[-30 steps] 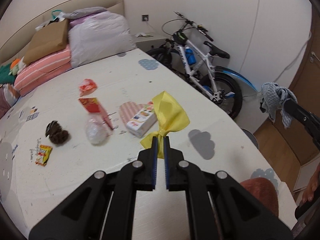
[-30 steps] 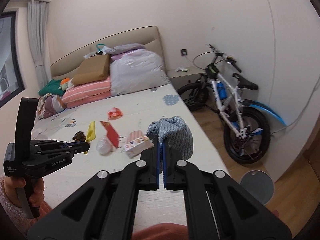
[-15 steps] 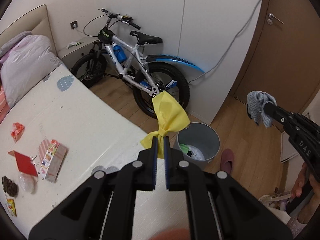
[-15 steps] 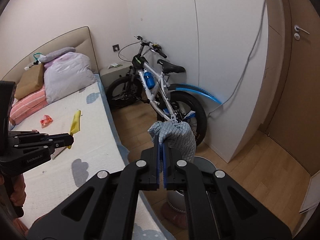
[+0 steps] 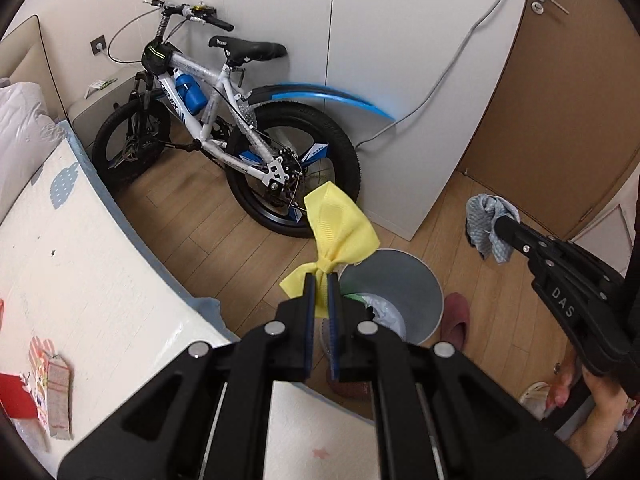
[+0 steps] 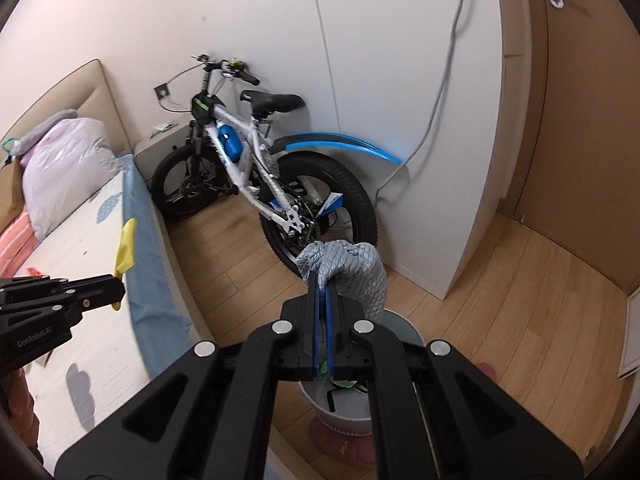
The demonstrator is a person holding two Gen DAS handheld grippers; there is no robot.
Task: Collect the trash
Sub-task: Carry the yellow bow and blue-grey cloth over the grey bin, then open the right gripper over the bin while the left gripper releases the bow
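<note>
My left gripper [image 5: 322,280] is shut on a knotted yellow ribbon [image 5: 338,228] and holds it just left of the rim of a grey trash bin [image 5: 416,276] on the floor. My right gripper [image 6: 323,280] is shut on a crumpled grey-blue cloth [image 6: 352,268] and holds it above the same bin [image 6: 348,412]. The right gripper with its cloth [image 5: 488,220] also shows in the left wrist view, to the right of the bin. The left gripper with the ribbon [image 6: 126,250] shows in the right wrist view over the bed edge.
A white and blue bicycle [image 5: 224,120] leans by the wall behind the bin. The bed [image 5: 80,260] lies at left with a striped carton [image 5: 50,380] and a red wrapper [image 5: 14,396]. Pink slippers [image 5: 456,316] lie by the bin. A white wardrobe [image 6: 400,100] and brown door [image 5: 560,100] stand behind.
Both grippers have swung from the bed toward the floor by the bicycle. The bin has come closer and now sits just under both held items.
</note>
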